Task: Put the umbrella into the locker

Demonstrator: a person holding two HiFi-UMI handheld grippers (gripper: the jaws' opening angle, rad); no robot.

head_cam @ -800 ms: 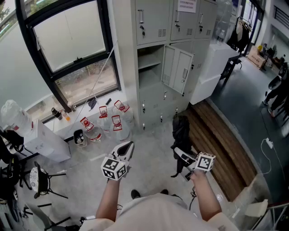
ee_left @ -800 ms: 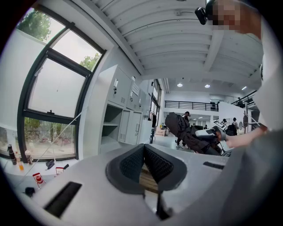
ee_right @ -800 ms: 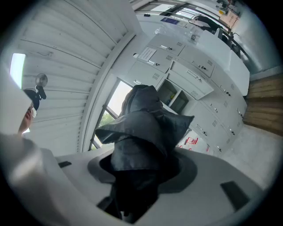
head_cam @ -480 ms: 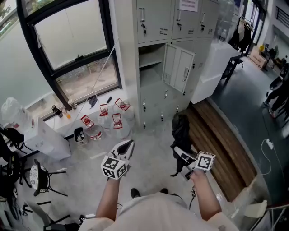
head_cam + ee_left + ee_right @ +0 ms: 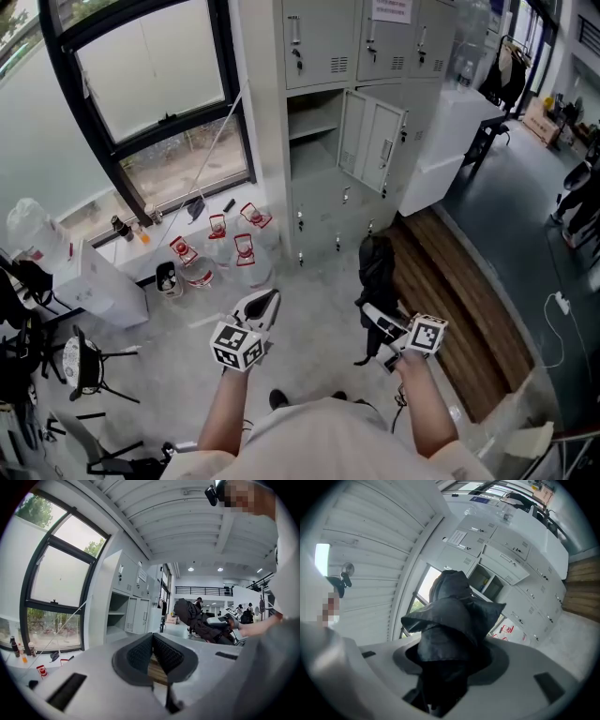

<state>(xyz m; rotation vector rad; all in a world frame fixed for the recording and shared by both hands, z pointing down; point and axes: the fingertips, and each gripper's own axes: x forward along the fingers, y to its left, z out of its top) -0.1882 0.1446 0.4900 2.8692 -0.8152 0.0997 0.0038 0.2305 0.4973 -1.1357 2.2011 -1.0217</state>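
Head view takes in a grey locker bank (image 5: 319,56) by the window, with one compartment (image 5: 314,141) standing open and its door (image 5: 370,141) swung out to the right. The floor in front of it lies between the person and that opening.

The umbrella (image 5: 377,272), black and folded, is not in the locker yet. It is in the air well short of the lockers, sticking out from the right gripper (image 5: 373,319) toward them. That gripper's jaws are clamped on the umbrella's bunched lower part, and loose folds of cloth spill over them in the right gripper view. The left gripper (image 5: 267,302) hangs beside it with its pads pressed together on nothing.

The umbrella probably handles as a light thing with a stiff shaft under soft, slippery fabric. A hold on cloth alone could slide or let it droop. The firm core near the handle end is likely the safer place to hold it, with the free end led into the opening first.

Against the earlier frames almost nothing differs. Both grippers and the umbrella sit where they were, and the room has only slid a trace in the picture.
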